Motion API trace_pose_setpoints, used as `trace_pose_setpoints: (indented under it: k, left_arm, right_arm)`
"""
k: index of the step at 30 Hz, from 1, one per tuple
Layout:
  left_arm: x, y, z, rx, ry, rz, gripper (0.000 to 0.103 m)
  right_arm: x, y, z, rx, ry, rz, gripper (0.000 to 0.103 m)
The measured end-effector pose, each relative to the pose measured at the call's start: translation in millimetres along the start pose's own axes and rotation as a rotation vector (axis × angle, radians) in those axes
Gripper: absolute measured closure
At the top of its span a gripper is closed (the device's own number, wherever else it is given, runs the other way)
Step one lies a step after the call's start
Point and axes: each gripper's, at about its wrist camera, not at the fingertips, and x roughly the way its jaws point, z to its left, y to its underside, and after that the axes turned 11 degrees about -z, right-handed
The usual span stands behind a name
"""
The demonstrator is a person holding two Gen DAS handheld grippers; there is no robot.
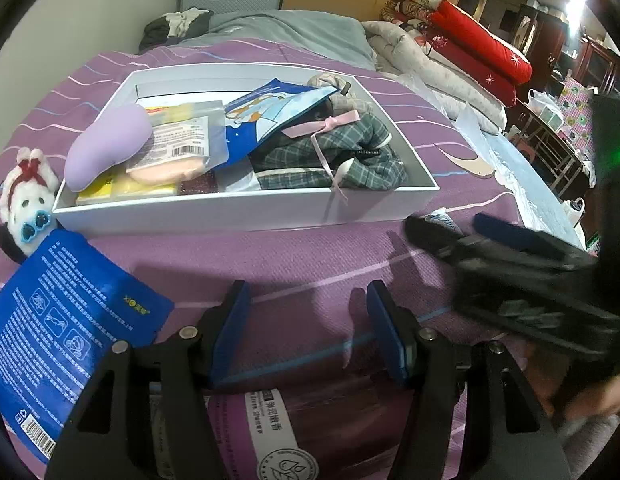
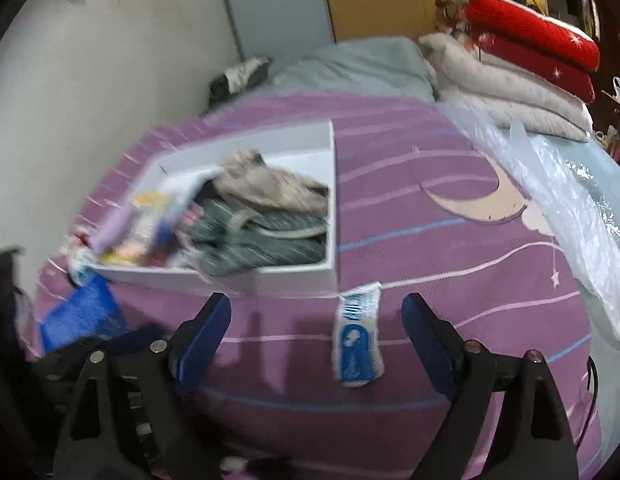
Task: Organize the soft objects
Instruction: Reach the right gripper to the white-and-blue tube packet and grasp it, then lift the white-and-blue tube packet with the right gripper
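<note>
Bed covered in a purple striped bedspread (image 1: 310, 248). On it a shallow white cardboard box (image 1: 245, 210), already holding soft goods.

Left wrist view, sharp: box contents read clearly. At the left end a lilac plush pillow-shaped toy (image 1: 105, 144) leans on the rim; beside it a clear plastic pouch with barcode label (image 1: 181, 140) over a peach-coloured pad; a blue illustrated bag (image 1: 265, 116) in the middle; grey-green plaid fabric with a pink ribbon (image 1: 330, 156) at the right end. Outside the box, touching its left corner, a white plush toy with red bow and blue heart glasses (image 1: 25, 196). Next to that, on the bedspread, a blue printed flat packet (image 1: 57, 340). Left gripper (image 1: 307, 328) half open, nothing between the blue pads; a dark purple labelled package (image 1: 293, 432) lies beneath its frame, contact not clear. Right gripper (image 1: 442, 226) shows as a dark blur at right edge.

Right wrist view, motion-blurred: box contents smear together; plush toy unreadable. It does show what the other barely catches: a small white-and-blue printed packet (image 2: 358, 340) lying on the bedspread just in front of the box's near right corner. It sits between the spread fingers of the right gripper, ahead of them; pads clear of it, jaws wide. Clear plastic sheeting (image 2: 550, 208) along the bed's right side; stacked red and beige quilts (image 2: 510, 64) beyond.
</note>
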Motion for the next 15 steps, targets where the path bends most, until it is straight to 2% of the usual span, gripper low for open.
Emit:
trace_pose_setpoints:
  k: [3, 5, 7, 8, 10, 14, 15]
  left_arm:
    - [1.0, -0.2, 0.1, -0.001, 0.000, 0.002, 0.042]
    - [1.5, -0.4, 0.4, -0.002, 0.001, 0.003, 0.042]
    - [1.6, -0.3, 0.4, -0.001, 0.001, 0.003, 0.042]
    - [2.1, -0.6, 0.4, -0.001, 0.001, 0.003, 0.041]
    - [2.0, -0.4, 0.4, -0.002, 0.001, 0.003, 0.041]
    - [2.0, -0.1, 0.4, -0.001, 0.001, 0.003, 0.041]
    - [2.0, -0.1, 0.5, -0.001, 0.001, 0.003, 0.041]
  right_arm:
    - [17.7, 5.2, 1.8, -0.012, 0.004, 0.031, 0.015]
    - [21.2, 6.0, 1.3, -0.007, 0.022, 0.038, 0.019]
    - [18.2, 6.9, 0.1, -0.002, 0.041, 0.029, 0.033]
    - [15.1, 7.8, -2.5, 0.014, 0.038, 0.027, 0.037]
    - [8.8, 10.7, -9.5, 0.052, 0.046, 0.024, 0.053]
    - [-5.5, 13.2, -20.5, 0.108, 0.048, 0.017, 0.071]
    - [-8.0, 13.5, -21.9, 0.116, 0.047, 0.017, 0.079]
